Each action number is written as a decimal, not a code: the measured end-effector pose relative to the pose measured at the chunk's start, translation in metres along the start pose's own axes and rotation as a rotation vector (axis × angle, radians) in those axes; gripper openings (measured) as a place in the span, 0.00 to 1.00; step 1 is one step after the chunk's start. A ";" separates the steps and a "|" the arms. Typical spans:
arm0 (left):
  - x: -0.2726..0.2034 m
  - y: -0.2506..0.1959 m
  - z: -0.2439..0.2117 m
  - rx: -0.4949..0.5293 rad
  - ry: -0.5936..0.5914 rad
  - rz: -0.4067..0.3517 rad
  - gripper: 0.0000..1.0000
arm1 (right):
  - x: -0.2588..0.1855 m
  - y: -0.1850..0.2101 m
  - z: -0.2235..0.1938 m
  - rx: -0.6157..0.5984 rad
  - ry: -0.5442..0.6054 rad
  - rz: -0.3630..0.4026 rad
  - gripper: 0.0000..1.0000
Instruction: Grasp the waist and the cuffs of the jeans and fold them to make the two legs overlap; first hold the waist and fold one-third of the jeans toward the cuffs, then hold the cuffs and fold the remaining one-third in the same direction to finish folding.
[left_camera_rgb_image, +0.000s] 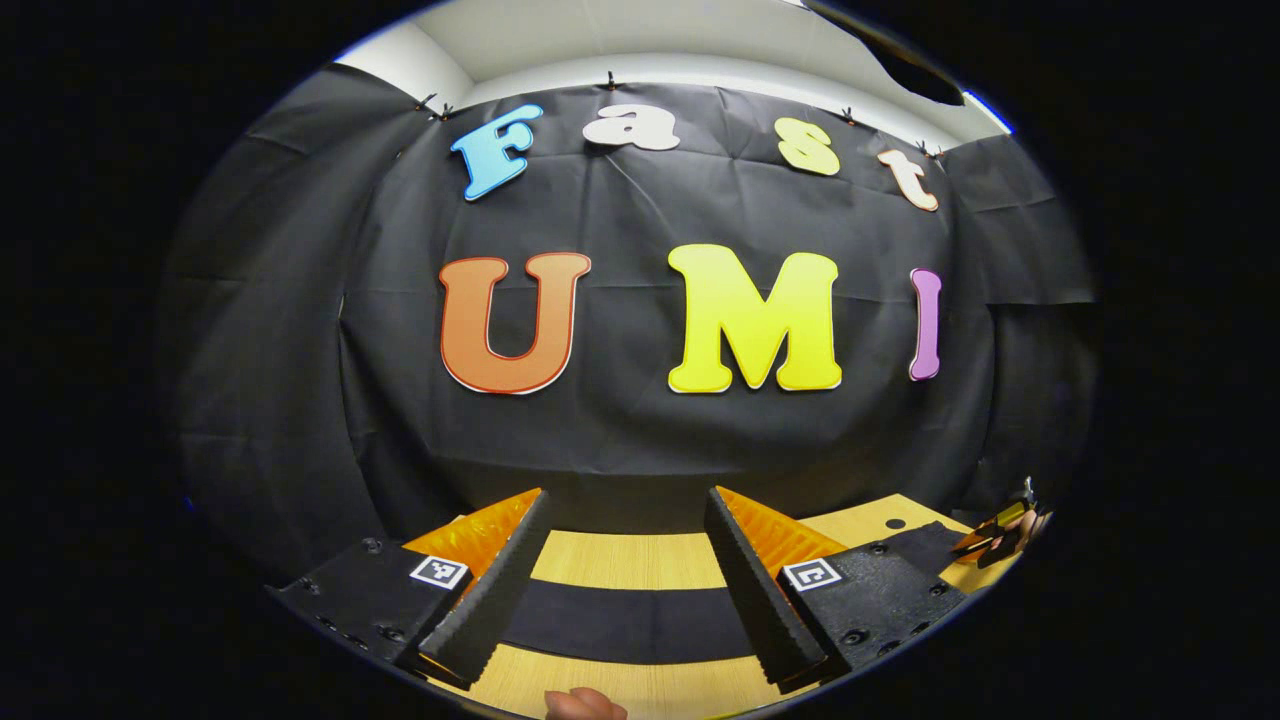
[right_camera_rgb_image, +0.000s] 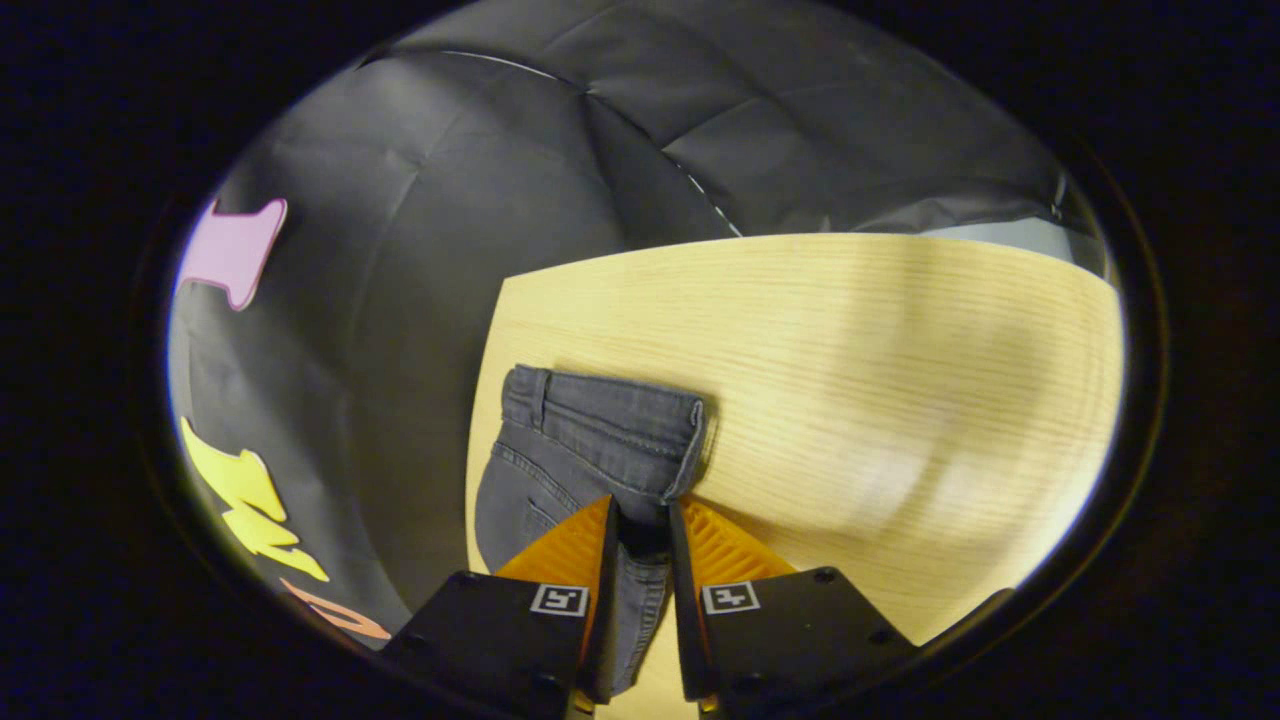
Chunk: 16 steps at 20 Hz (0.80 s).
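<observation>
Your left gripper (left_camera_rgb_image: 625, 560) hangs released, fingers wide apart with nothing between them, over the wooden table (left_camera_rgb_image: 640, 560); a dark band of cloth (left_camera_rgb_image: 625, 620) lies flat across the tabletop between and beyond its fingers — whether that is the jeans, you cannot tell. Your right gripper (right_camera_rgb_image: 640, 525) is clenched on the grey jeans (right_camera_rgb_image: 590, 440), both fingers pinching the fabric just below the waistband. The waist end lies near the table's edge — next to the black wall cloth.
</observation>
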<state>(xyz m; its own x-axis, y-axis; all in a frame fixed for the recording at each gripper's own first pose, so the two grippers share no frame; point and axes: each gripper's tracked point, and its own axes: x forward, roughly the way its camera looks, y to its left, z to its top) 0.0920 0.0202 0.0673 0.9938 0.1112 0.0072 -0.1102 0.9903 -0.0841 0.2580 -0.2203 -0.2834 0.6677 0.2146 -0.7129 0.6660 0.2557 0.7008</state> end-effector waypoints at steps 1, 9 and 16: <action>0.001 -0.002 0.003 0.010 -0.005 -0.003 0.98 | 0.005 0.002 0.002 0.009 -0.012 0.015 0.19; 0.004 -0.004 0.009 0.013 -0.015 -0.023 0.98 | -0.007 0.003 0.002 -0.062 -0.064 0.047 0.00; -0.006 0.009 0.013 0.042 -0.025 -0.025 0.98 | -0.031 0.051 -0.005 -0.293 -0.178 0.069 0.02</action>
<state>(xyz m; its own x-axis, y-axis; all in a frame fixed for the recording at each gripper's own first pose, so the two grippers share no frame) 0.0845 0.0294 0.0799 0.9955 0.0884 0.0336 -0.0870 0.9953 -0.0419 0.2696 -0.2089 -0.2260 0.7724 0.0796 -0.6301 0.5109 0.5114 0.6909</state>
